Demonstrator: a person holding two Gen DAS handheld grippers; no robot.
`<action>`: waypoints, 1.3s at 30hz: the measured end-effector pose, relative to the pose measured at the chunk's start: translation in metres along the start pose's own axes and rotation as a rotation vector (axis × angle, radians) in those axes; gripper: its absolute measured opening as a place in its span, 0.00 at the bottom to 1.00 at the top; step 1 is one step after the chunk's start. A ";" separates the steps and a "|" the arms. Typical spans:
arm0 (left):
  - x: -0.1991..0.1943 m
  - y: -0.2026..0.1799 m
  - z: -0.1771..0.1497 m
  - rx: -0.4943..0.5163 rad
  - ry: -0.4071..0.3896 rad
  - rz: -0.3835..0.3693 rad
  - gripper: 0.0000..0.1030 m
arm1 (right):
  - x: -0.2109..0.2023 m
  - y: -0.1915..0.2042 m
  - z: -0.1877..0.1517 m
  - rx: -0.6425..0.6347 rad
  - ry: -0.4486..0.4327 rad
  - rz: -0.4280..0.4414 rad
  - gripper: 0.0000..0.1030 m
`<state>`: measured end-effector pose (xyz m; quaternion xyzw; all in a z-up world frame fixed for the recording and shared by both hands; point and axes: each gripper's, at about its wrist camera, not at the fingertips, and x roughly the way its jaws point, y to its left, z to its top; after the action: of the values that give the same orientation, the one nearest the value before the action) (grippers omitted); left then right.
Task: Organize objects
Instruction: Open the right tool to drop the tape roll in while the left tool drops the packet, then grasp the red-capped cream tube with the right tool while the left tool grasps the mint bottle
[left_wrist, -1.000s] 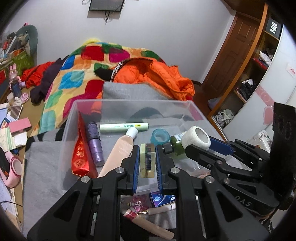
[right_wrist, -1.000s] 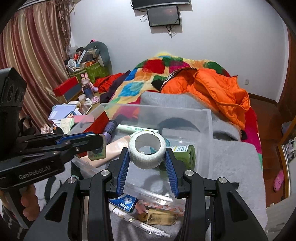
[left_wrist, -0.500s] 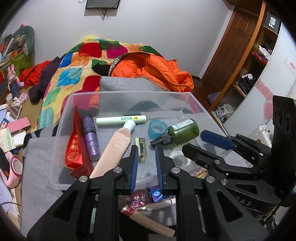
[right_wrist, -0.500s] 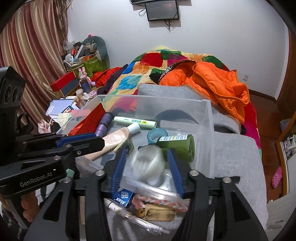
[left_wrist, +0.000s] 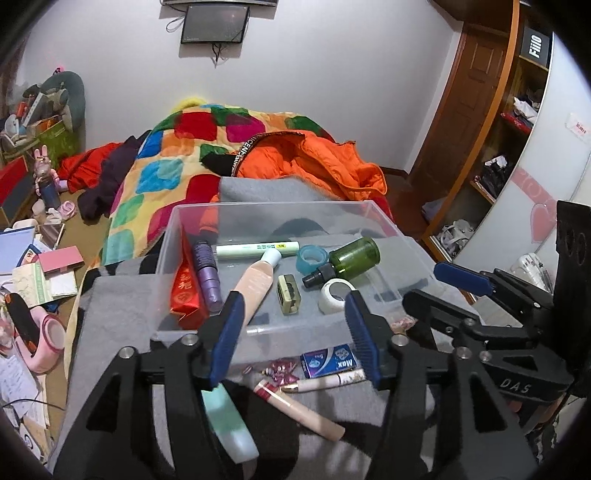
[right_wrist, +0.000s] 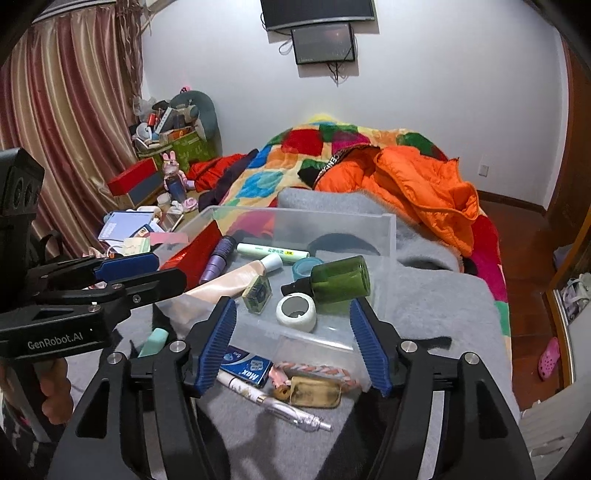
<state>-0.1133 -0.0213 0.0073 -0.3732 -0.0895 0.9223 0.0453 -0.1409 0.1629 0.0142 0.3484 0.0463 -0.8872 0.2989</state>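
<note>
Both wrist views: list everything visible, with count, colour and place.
clear bin: 1, transparent, on grey blanket
white tape roll: 1, bin front
green bottle: 1, lying in bin
teal tape: 1, in bin
sharpener: 1, yellowish, bin middle
peach tube: 1, in bin
purple tube: 1, in bin
red packet: 1, bin left
blue Max box: 1, before bin
orange jacket: 1, on bed
left gripper: open
right gripper: open

White walls, dark wall screen, striped curtain at left. Bed with patchwork quilt and orange jacket. Wooden door, open shelves, brown floor, cluttered corner.
</note>
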 end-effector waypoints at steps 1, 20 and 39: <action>-0.003 0.001 -0.002 -0.003 -0.003 0.000 0.68 | -0.004 0.001 -0.001 -0.001 -0.006 0.000 0.60; -0.022 0.031 -0.058 -0.033 0.046 0.094 0.93 | -0.011 0.006 -0.046 0.009 0.064 0.032 0.61; 0.018 0.050 -0.096 -0.008 0.138 0.176 0.26 | 0.046 0.080 -0.069 -0.159 0.223 0.148 0.40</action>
<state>-0.0598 -0.0550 -0.0825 -0.4423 -0.0566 0.8945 -0.0314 -0.0815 0.0946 -0.0576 0.4225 0.1234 -0.8121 0.3831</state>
